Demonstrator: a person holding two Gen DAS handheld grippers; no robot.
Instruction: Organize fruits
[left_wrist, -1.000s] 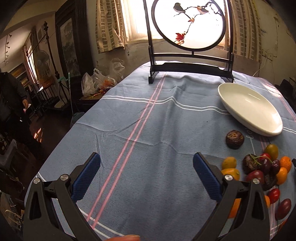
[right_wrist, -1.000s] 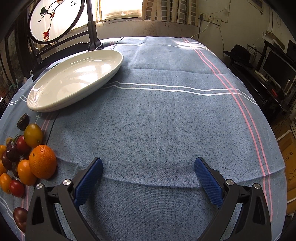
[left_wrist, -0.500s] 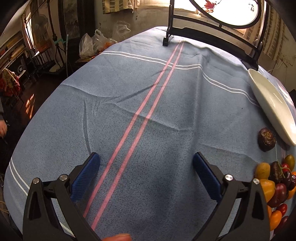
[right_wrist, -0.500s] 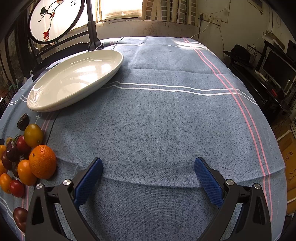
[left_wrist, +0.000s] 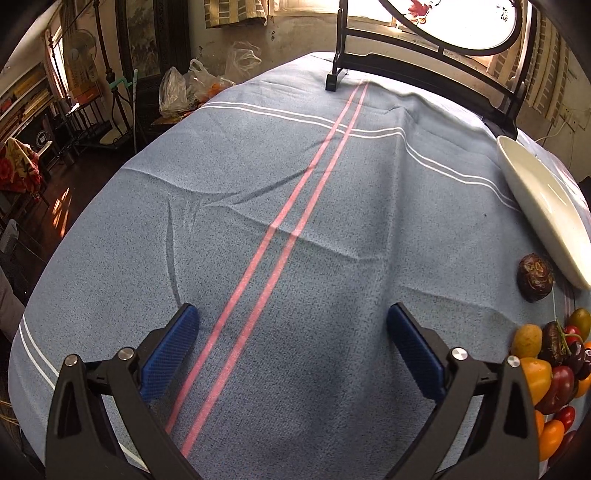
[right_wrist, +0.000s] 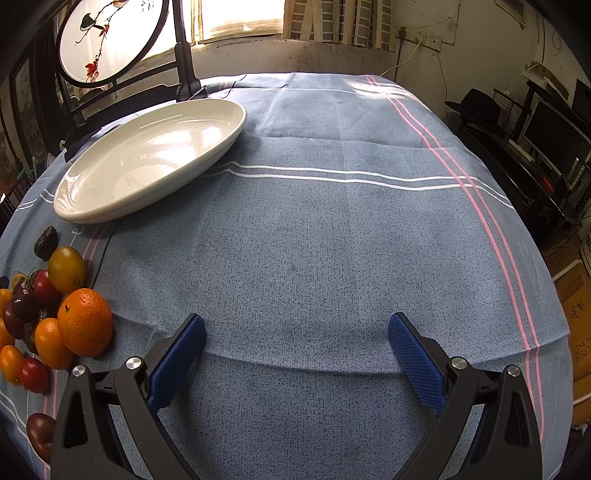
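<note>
A blue cloth (right_wrist: 325, 229) with pink and white stripes covers the table, creased near its left edge. Both the left gripper (left_wrist: 291, 325) and the right gripper (right_wrist: 295, 332) hang spread over bare cloth, holding nothing. The fruits (right_wrist: 48, 317) lie heaped near the front edge, just before a white plate (right_wrist: 147, 155). A round painted screen (right_wrist: 110, 37) stands at the far edge by a bright window.

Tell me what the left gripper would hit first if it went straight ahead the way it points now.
Probably only the tablecloth: the open left gripper points along the pink stripes, and nothing stands before the dark frame stand at the far edge.
</note>
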